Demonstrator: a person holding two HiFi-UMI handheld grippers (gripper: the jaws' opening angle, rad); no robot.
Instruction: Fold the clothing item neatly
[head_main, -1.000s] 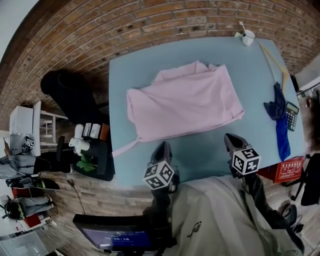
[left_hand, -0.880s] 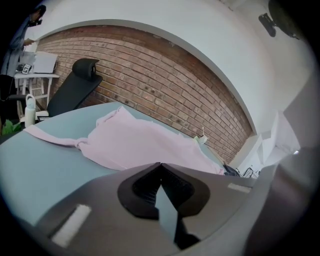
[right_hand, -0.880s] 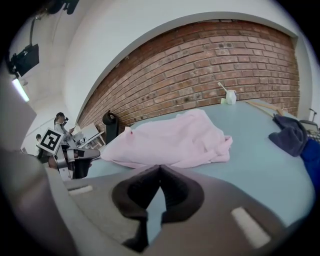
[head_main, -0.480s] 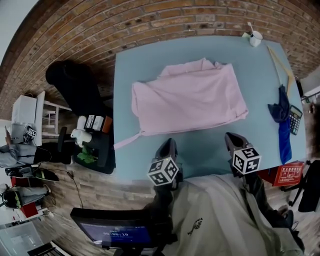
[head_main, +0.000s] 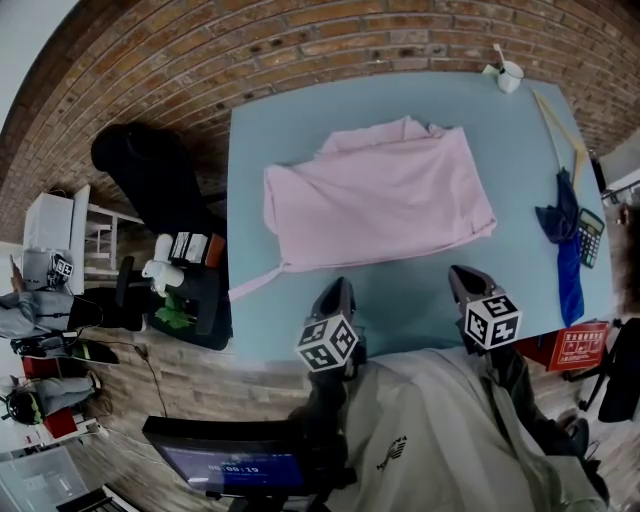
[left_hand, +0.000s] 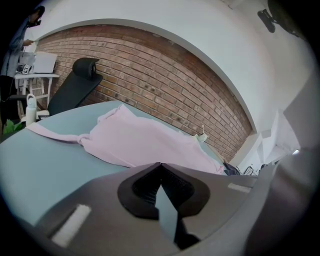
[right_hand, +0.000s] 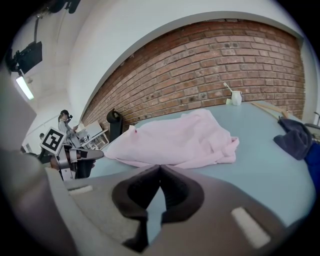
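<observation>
Far left, a black chair (head_main: 150, 180) was parked in front of the brick wall (head_main: 300, 40), just beside the left edge of the light blue table (head_main: 400, 300). The pink garment (head_main: 375, 200) was laid out around the middle of the table, loosely folded and kinda rumpled. It was bunched up along its far edge, and a thin strip (head_main: 255, 283) was trailed off its near left corner toward the table's left edge.

The left hand-held gripper (head_main: 338, 290) was held over the near edge of the table, short of the garment and not touching it. Its jaws were clenched tip to tip with nothing pinched between them; only bare table was seen through the gap below the tips.

Same deal with the right hand-held gripper (head_main: 462, 280): it was held over the near edge too, well apart from the left one, clear of the garment, jaws pressed together and empty.

Over on the right, a white cup (head_main: 510, 75) with something stuck in it was parked at the far right corner. A wooden stick (head_main: 560, 125) was laid along the right edge. A dark blue cloth (head_main: 560, 225) was draped nearer the front, with a calculator (head_main: 587, 238) just beside it. A red box (head_main: 572, 348) was spotted below the table's near right corner.
</observation>
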